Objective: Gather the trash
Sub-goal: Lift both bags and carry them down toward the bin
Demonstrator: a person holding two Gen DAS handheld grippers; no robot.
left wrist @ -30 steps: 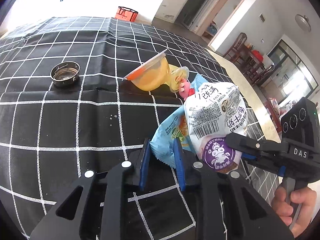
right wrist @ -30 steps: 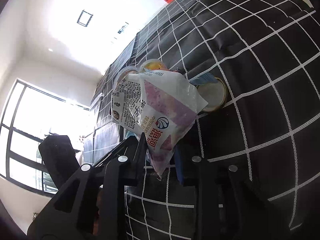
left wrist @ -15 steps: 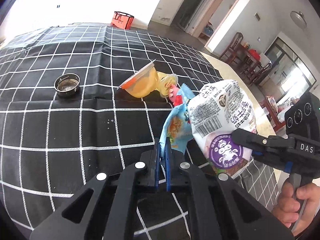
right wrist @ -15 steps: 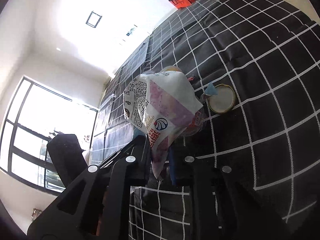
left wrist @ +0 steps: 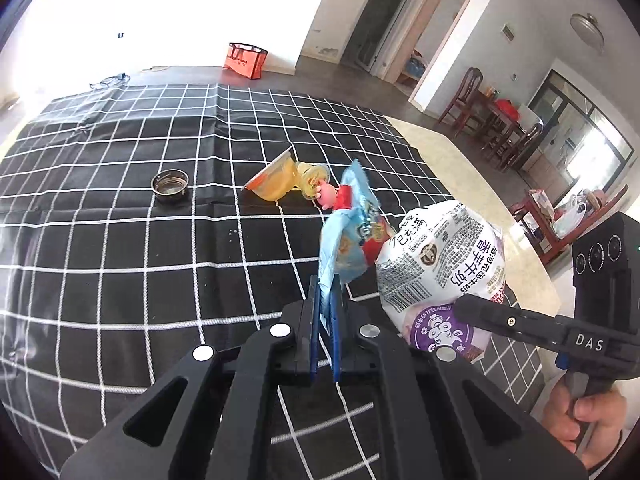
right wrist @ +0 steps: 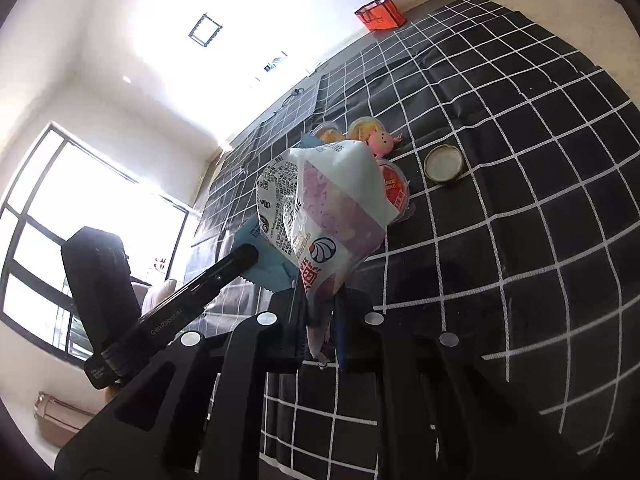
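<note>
Above the checked cloth near the counter's right edge, the left claw pinches a blue wrapper and the right claw a white-and-purple bag, with open cloth stretching left toward the metal cap.

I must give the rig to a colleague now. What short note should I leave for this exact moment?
Left gripper: shut on the blue wrapper, held above the cloth.
Right gripper: shut on the white-purple bag, also lifted.
On the checked tablecloth: two jelly cups, a pink toy, a metal lid.
Done: two wrappers picked up.
Left: bin them, then collect the rest. No bin in view.
</note>
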